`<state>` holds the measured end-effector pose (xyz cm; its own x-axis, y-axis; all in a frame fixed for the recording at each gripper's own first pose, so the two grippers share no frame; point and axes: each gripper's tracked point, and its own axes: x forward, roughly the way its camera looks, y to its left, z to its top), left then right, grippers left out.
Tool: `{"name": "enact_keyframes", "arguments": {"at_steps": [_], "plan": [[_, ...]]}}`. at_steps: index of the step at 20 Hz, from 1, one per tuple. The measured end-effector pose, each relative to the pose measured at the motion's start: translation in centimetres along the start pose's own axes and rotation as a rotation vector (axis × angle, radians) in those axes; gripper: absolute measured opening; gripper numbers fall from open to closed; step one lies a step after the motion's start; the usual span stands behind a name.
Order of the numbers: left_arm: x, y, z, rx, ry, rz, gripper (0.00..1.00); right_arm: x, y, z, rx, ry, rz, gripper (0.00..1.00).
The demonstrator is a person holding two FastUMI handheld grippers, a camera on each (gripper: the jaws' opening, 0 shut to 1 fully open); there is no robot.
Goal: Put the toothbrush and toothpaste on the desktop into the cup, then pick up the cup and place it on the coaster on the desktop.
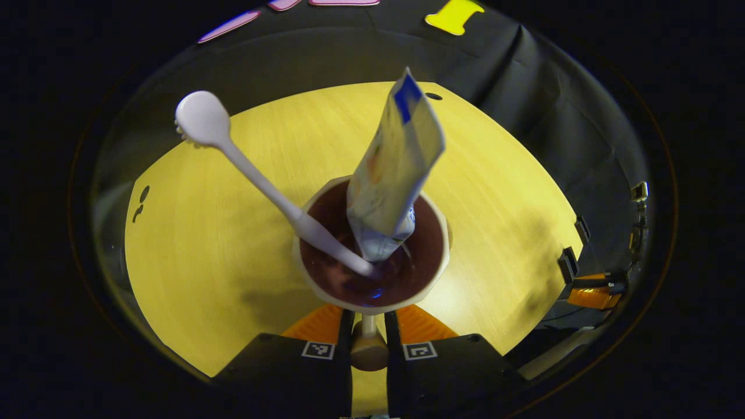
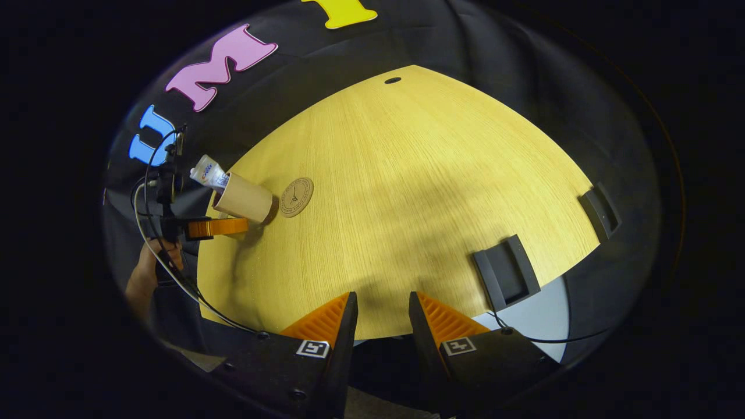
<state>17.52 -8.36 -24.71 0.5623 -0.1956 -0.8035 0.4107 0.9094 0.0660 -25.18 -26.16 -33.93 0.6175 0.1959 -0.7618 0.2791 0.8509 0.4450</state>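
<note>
A cream cup (image 1: 372,244) with a dark inside holds a white toothbrush (image 1: 244,163), leaning left, and a toothpaste tube (image 1: 396,169) standing cap down. My left gripper (image 1: 368,334) is shut on the cup's handle (image 1: 368,348) at the near side of the cup. In the right gripper view the cup (image 2: 244,199) sits at the table's far left, with the left gripper (image 2: 216,227) beside it and the round brown coaster (image 2: 296,196) just to its right. I cannot tell whether the cup rests on the table. My right gripper (image 2: 381,320) is open over the table's near edge.
The yellow wooden table (image 2: 419,192) has a small hole (image 2: 393,80) near its far edge. Two black clamps (image 2: 506,272) (image 2: 599,212) sit on its right edge. A hand (image 2: 145,273) holds the left gripper. The right gripper (image 1: 593,291) shows at the table's right side.
</note>
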Motion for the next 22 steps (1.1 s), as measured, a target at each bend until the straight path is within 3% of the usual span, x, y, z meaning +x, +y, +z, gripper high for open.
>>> {"name": "enact_keyframes", "arguments": {"at_steps": [9, 22], "plan": [[2.6, -4.2, 2.5, 0.09, 0.024, -0.012, 0.28, -1.1, -3.0, 0.3, 0.074, -0.019, -0.019, 0.55], [3.6, -4.6, 2.4, 0.14, 0.057, -0.003, 0.31, -0.9, -3.9, 0.1, 0.106, 0.003, -0.008, 0.55]]}}
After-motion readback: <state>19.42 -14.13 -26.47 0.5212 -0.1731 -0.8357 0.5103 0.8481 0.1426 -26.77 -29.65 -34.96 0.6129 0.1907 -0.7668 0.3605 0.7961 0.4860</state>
